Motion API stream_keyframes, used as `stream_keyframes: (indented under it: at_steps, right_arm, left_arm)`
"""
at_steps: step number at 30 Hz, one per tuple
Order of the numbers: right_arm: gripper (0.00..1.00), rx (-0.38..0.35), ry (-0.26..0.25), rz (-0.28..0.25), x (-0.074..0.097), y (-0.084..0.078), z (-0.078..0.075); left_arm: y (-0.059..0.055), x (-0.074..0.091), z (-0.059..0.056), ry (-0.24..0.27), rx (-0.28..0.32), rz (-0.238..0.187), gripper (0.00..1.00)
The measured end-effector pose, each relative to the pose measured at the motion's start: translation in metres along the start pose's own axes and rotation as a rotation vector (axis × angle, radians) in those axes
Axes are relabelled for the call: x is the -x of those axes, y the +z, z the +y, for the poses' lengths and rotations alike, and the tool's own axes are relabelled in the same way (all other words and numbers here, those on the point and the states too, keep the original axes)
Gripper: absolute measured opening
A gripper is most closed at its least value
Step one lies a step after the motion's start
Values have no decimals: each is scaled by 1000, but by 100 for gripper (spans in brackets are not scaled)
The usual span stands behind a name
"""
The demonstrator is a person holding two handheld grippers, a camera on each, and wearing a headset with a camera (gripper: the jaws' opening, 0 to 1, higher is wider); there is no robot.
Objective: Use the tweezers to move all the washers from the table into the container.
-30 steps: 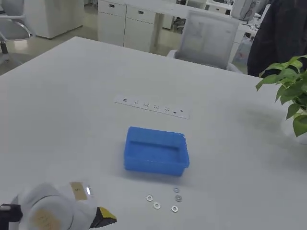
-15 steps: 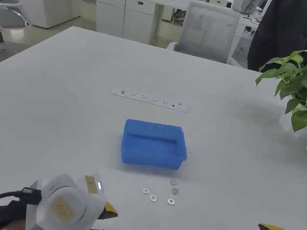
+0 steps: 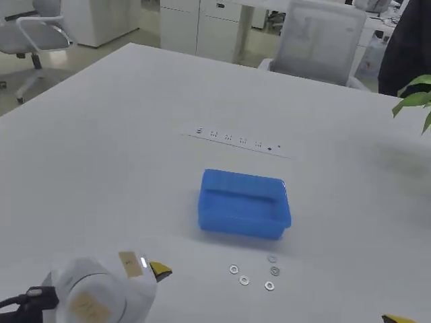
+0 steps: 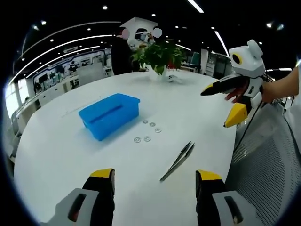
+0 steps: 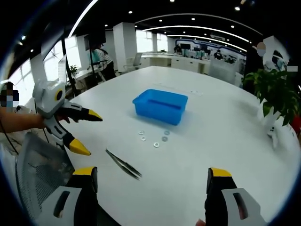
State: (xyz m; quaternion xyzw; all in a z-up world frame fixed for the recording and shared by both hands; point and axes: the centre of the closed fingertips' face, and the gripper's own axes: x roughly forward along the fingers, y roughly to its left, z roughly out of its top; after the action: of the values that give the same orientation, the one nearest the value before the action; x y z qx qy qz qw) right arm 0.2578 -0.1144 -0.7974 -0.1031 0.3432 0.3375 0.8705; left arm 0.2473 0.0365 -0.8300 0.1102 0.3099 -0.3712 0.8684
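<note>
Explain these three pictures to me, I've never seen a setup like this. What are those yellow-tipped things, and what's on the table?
A person holds a two-jawed tool in each hand. One picture comes from a headset camera looking down at the table. The two round ones come from cameras riding on the left tool and the right tool, looking along their jaws. On the table lie a blue box, five small washers beside it, and tweezers nearer the person. Both tools are open and hold nothing.
</note>
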Motion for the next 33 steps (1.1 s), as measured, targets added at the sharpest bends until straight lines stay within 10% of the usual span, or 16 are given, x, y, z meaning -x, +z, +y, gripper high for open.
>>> stream_keyframes:
  at_steps: [15,29,33]
  right_arm:
    - [94,-1,25,45,1,-5,-2]
    - [91,66,41,7,-6,18,7]
    - [84,139,125,35,-14,16,28]
  left_arm:
    - [-32,-36,-10,-158,-106,156,22]
    - [-27,-41,-12,-221,-188,135,0]
    - [-24,-35,-17,-231,-201,130,0]
